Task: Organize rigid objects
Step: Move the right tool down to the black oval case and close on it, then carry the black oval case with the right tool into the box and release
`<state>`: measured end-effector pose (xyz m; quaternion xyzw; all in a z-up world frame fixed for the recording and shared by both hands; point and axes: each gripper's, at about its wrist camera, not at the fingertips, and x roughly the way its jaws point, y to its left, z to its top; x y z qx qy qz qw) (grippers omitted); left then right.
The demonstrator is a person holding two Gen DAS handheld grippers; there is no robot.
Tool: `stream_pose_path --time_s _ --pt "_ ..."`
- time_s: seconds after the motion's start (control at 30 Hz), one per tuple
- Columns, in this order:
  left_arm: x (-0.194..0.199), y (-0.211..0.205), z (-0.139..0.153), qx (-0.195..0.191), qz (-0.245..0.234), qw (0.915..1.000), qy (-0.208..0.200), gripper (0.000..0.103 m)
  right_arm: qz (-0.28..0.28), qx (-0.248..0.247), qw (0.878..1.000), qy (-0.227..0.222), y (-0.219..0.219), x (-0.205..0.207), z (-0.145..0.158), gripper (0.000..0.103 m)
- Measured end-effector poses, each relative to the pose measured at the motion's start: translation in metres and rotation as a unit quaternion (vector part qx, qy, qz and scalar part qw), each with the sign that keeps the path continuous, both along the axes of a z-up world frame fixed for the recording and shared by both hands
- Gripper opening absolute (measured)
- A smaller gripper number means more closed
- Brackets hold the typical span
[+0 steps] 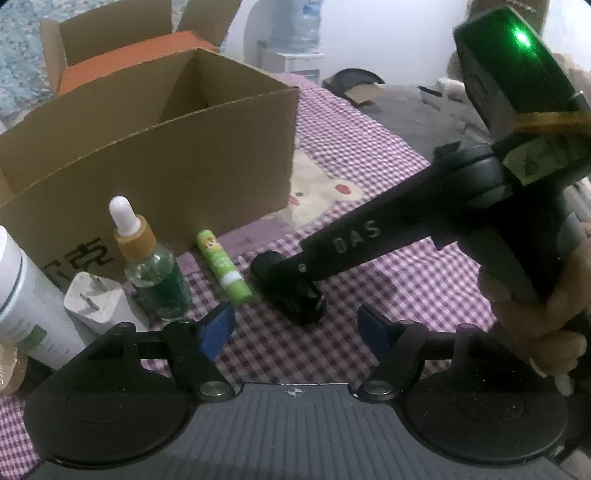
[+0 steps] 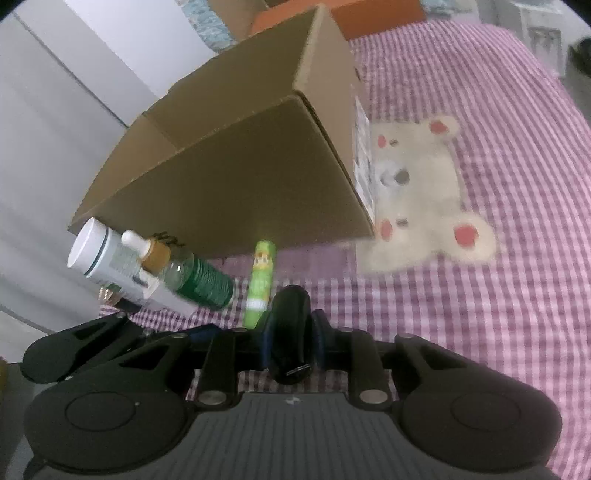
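Note:
An open cardboard box [image 1: 155,155] stands on a pink checked cloth [image 1: 369,280]. In front of it stand a white tube [image 1: 22,306], a white plug adapter [image 1: 96,302] and a dropper bottle [image 1: 151,269] with green liquid, and a green stick [image 1: 223,267] lies there. My right gripper [image 2: 291,339] is shut on a black oblong object [image 2: 290,332], low over the cloth beside the green stick [image 2: 260,284]; the black object [image 1: 291,291] also shows in the left wrist view. My left gripper [image 1: 295,328] is open and empty, just behind that object.
A second open box with an orange side [image 1: 122,55] stands behind the first. A bear patch [image 2: 421,192] is sewn on the cloth right of the box [image 2: 236,158]. A water dispenser [image 1: 295,33] and dark items lie beyond the cloth's far edge.

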<state>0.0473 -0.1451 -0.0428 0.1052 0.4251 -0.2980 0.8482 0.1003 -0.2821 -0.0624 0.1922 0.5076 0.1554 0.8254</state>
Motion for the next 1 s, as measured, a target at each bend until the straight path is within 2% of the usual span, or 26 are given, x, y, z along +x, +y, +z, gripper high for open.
stream_pose_path --time_s 0.23,0.37,0.5,1.0 --pt "-0.009 0.001 -0.006 -0.013 -0.024 0.9991 0.033 0.07 -0.035 0.055 0.997 0.029 -0.018 -0.035 -0.006 0.02" --pt "-0.007 -0.004 -0.011 -0.004 -0.022 0.9987 0.047 0.064 -0.045 0.082 0.995 0.042 -0.019 -0.041 -0.004 0.019" --pt "-0.008 -0.006 -0.012 0.01 -0.02 0.9991 0.036 0.059 -0.049 0.112 0.991 0.056 -0.023 -0.047 -0.008 0.019" --pt "-0.004 0.001 -0.006 0.004 0.001 0.9994 0.035 0.046 -0.053 0.133 0.988 0.051 -0.002 -0.033 -0.015 0.018"
